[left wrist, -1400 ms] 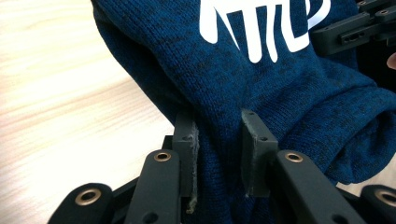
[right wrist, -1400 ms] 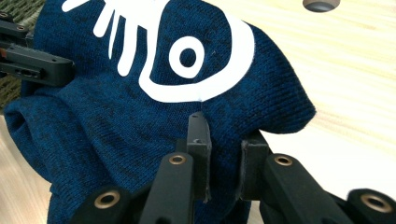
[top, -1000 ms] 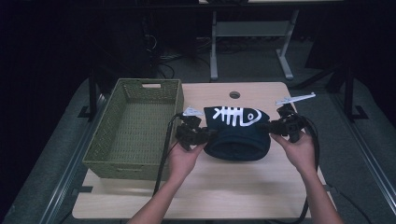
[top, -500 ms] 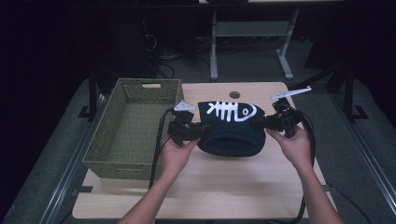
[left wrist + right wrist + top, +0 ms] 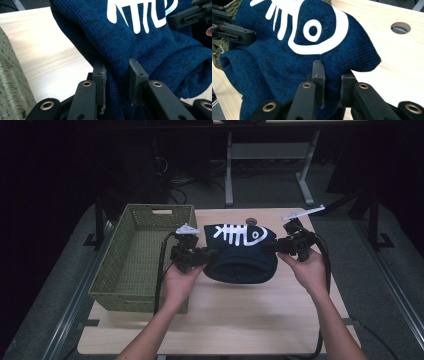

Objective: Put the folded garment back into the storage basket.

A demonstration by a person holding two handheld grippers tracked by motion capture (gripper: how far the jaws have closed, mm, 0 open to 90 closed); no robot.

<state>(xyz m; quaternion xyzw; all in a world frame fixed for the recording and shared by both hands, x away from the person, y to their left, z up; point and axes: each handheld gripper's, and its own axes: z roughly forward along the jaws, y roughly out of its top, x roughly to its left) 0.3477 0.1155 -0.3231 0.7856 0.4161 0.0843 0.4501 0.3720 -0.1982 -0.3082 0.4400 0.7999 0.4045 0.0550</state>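
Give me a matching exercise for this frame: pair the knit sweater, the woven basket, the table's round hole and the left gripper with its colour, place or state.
Things:
1. knit sweater
2. woven basket
3. round hole
4. left gripper

Descriptions:
A. olive green, at the table's left side
B. in the tabletop beyond the sweater
C. dark blue with a white fish skeleton
D. shut on the sweater's left edge

Pairs: 1-C, 2-A, 3-B, 4-D
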